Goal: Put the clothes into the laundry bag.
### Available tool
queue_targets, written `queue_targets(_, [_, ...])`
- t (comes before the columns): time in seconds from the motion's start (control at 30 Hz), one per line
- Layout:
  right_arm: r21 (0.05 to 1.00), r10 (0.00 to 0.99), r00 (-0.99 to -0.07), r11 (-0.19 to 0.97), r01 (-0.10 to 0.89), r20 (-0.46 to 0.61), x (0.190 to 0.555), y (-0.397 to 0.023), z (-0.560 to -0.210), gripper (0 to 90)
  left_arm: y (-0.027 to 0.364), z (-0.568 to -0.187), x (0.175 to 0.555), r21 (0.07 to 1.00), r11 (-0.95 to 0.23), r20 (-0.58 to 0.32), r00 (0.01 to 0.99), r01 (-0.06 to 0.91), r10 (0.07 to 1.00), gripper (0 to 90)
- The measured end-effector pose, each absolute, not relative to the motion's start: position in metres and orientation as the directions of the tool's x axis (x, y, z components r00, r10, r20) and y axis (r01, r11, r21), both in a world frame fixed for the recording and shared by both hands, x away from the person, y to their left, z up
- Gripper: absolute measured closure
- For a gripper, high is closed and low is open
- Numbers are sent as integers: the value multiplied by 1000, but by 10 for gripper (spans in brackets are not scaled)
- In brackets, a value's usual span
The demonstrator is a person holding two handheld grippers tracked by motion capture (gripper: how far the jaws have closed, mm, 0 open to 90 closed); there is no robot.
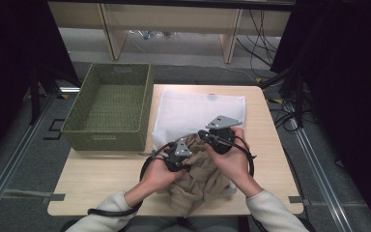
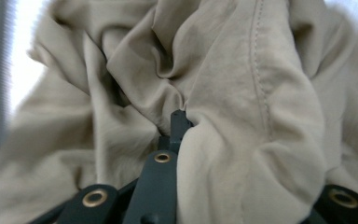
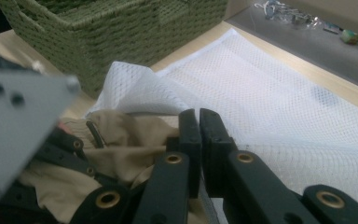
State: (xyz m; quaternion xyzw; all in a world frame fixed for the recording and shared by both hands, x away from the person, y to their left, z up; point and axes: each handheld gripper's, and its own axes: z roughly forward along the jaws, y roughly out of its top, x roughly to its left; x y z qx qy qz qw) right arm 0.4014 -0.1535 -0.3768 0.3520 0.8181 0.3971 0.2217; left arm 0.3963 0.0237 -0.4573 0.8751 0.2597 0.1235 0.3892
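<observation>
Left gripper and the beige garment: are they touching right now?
Touching. In the left gripper view, the left gripper has its jaws closed into a fold of the beige garment, cloth bunched against them.

beige cloth [image 2: 242, 93] covering one left gripper finger, basket [image 3: 121, 32] cut by frame top, floor clutter [image 3: 284, 11] blurred

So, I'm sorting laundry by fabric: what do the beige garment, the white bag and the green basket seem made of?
Beige garment: soft matte woven cloth, probably cotton, creased, with a stitched seam. White bag: fine synthetic-looking mesh with an open grid. Green basket: woven cord or paper rope, judging by its plaited walls.
</observation>
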Motion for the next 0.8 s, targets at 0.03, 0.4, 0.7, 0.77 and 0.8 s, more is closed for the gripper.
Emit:
queue_targets(0.03, [808,758,-647,430,402,-81,401,-154,-375,893,25,-453,396,767,-528,-6,827,365,562,835])
queue_targets(0.4, [855,751,-658,380,353,-62,388,-152,-353,894,29,-417,401,852,-430,37,785,299,619,837])
queue_targets(0.7, [849,749,-659,390,357,-67,392,-156,-357,894,22,-455,426,814,-414,0,712,409,702,811])
queue_targets(0.77, [842,756,-653,387,376,-55,394,-156,-359,894,27,-449,427,768,-519,59,765,376,641,789])
queue_targets(0.8, [843,754,-653,397,363,-74,395,-157,-360,894,27,-448,426,771,-512,53,762,380,645,771])
